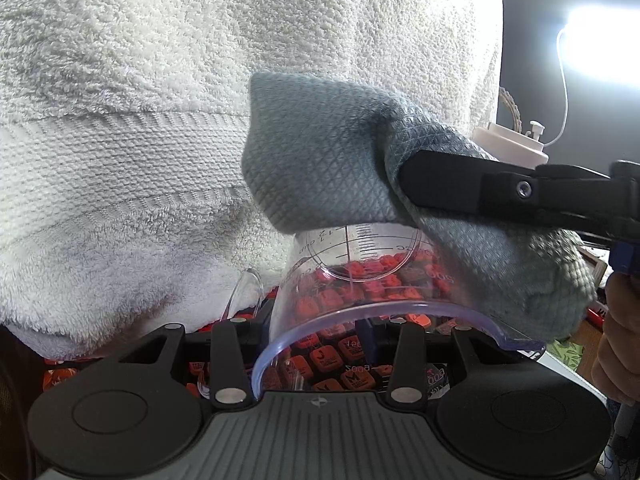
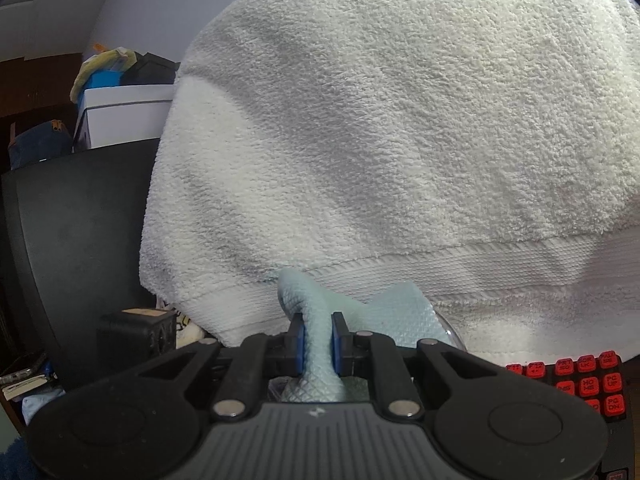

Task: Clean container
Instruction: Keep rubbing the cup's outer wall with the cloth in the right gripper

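Observation:
A clear measuring cup (image 1: 360, 280) with printed scale marks lies tilted, its rim towards the left wrist camera and its handle (image 1: 244, 292) at the left. My left gripper (image 1: 320, 332) is shut on the cup near its rim. A grey-blue waffle cloth (image 1: 320, 152) covers the cup's far end. My right gripper (image 1: 404, 172) comes in from the right, shut on that cloth. In the right wrist view the blue pads (image 2: 298, 344) of the right gripper (image 2: 318, 344) pinch a fold of the cloth (image 2: 316, 376), and a bit of the cup's clear edge (image 2: 452, 332) shows behind.
A white terry towel (image 1: 160, 120) hangs right behind the cup. Below lies a keyboard with red keys (image 2: 588, 384). A person's hand (image 1: 616, 340) holds the right gripper. A white lidded jar (image 1: 512, 144) and a bright lamp (image 1: 600, 48) are at the right; a dark panel (image 2: 80, 220) stands left.

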`<state>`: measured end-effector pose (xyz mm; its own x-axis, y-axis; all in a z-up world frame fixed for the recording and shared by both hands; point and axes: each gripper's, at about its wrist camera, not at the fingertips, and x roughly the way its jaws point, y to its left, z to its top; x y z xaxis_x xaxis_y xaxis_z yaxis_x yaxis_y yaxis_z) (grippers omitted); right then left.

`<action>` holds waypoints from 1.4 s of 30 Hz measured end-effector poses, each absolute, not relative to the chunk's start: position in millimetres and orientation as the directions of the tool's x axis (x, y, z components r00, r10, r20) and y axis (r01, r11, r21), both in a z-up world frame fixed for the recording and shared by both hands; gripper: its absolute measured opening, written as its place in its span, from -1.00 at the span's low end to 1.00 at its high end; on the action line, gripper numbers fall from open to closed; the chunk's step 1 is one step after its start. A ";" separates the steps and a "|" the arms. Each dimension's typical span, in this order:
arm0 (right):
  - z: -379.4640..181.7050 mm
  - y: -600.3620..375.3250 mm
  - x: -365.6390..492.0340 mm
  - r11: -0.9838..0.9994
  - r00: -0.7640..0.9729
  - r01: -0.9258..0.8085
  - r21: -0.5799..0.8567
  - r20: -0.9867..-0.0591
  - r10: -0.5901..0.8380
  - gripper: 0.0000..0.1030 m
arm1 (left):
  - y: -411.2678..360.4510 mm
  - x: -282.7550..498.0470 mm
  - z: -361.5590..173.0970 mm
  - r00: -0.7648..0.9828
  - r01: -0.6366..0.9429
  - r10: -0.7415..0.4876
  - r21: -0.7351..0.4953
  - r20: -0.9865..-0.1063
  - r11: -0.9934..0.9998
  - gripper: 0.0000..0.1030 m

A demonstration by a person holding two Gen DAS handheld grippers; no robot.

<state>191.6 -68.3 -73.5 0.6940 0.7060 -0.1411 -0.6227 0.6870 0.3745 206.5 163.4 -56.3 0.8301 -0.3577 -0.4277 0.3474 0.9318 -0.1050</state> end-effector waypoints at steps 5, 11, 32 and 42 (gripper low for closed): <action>-74.5 -74.0 196.1 0.697 0.711 -0.597 0.398 -0.140 0.689 -0.76 | 155.5 213.7 -53.6 0.829 0.349 -0.360 -0.106 -0.428 0.931 -0.23; -76.0 -70.4 193.7 0.635 0.656 -0.636 0.438 -0.127 0.744 -0.75 | 158.9 213.5 -54.0 0.828 0.352 -0.364 -0.109 -0.427 0.930 -0.24; -80.0 -86.6 205.4 0.668 0.706 -0.583 0.463 -0.120 0.698 -0.77 | 158.8 211.7 -53.7 0.829 0.352 -0.360 -0.100 -0.428 0.931 -0.23; -79.3 -75.7 199.0 0.596 0.631 -0.650 0.471 -0.103 0.769 -0.74 | 155.7 215.2 -53.3 0.828 0.353 -0.365 -0.109 -0.427 0.929 -0.23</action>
<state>199.0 -75.7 -79.3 0.6309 0.7690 -0.1030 -0.6501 0.5964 0.4708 215.2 155.7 -53.3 0.8276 -0.3647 -0.4268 0.3531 0.9292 -0.1093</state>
